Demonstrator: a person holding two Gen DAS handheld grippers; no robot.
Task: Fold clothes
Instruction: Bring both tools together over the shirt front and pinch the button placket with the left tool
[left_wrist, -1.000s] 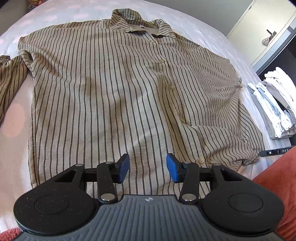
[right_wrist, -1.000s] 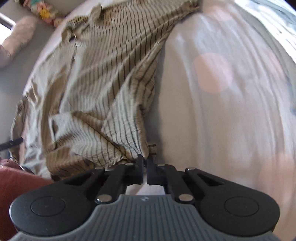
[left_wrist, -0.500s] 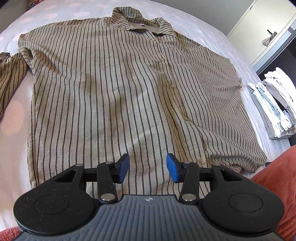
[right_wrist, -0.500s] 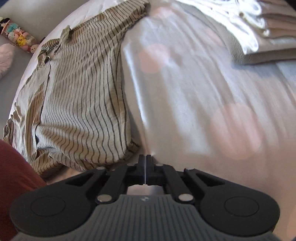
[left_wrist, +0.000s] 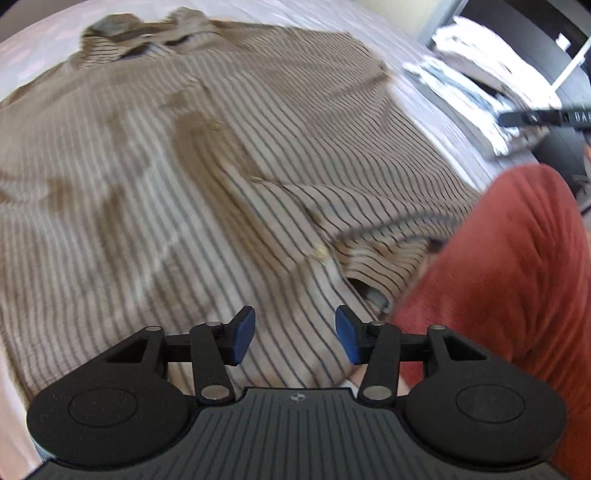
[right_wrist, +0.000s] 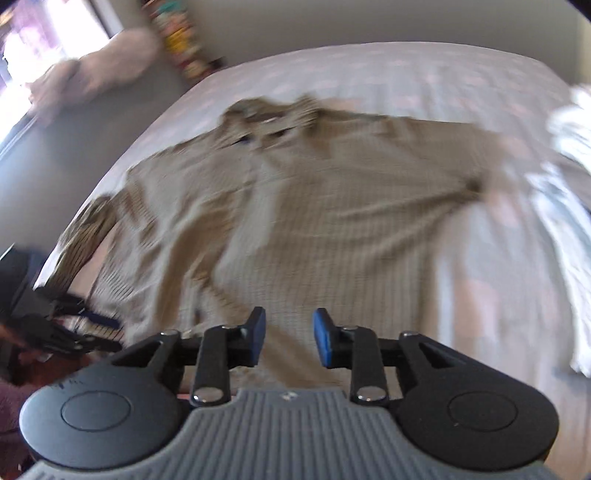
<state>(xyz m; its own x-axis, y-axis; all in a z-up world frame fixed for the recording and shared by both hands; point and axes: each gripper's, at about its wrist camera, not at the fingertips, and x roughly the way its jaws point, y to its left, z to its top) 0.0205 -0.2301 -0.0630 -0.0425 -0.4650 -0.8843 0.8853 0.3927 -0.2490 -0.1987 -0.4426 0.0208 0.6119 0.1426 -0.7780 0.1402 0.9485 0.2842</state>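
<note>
Beige, dark-striped button-up shirt (left_wrist: 207, 177) is spread face up on the pale bed (right_wrist: 388, 74), hem nearest. Both tools, left (left_wrist: 295, 334) and right (right_wrist: 289, 338), are opening with nothing clamped; hem corners should be pinched squarely before folding.

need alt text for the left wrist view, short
A tan striped button-up shirt lies spread front-up on a pale bed, collar at the far end, the picture blurred by motion. The left hand-held gripper hovers over the shirt's hem, its blue-padded jaws opening with nothing gripped. A rust-red cloth fills the right edge, folded white laundry beyond.
</note>
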